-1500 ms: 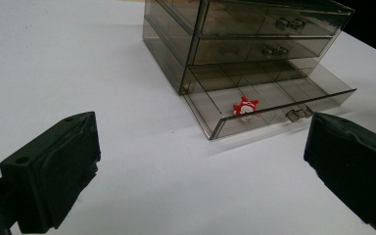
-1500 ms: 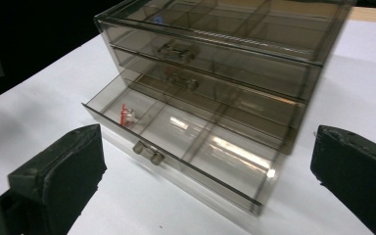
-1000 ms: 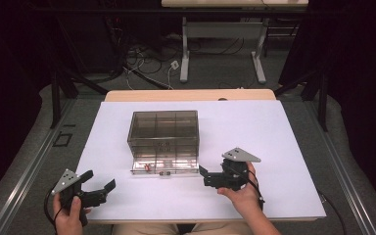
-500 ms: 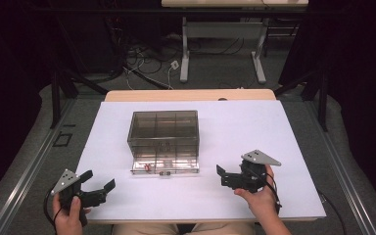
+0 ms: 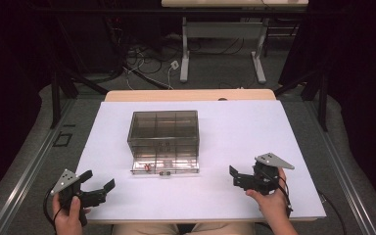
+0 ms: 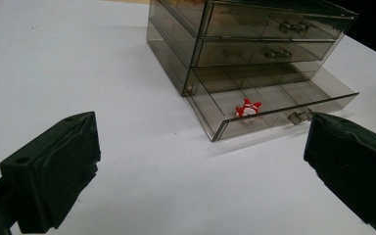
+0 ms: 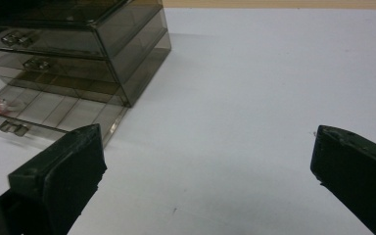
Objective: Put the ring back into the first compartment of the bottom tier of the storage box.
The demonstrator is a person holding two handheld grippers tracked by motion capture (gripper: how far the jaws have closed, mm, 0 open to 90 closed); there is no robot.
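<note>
Two grippers are in my hands, both with jaws spread wide and holding nothing. My left gripper (image 5: 97,188) sits at the near left corner of the white table (image 5: 235,127), with my left hand (image 5: 68,215) wrapped around its grip. Ahead of it and off to its right stands a smoky clear drawer box (image 6: 235,34), its bottom drawer (image 6: 274,105) pulled out. A small red and white piece (image 6: 247,108) lies in that drawer, near its front wall. My right gripper (image 5: 236,177) hovers over the near right part of the table, held by my right hand (image 5: 271,203); the box lies ahead to its left, well apart.
</note>
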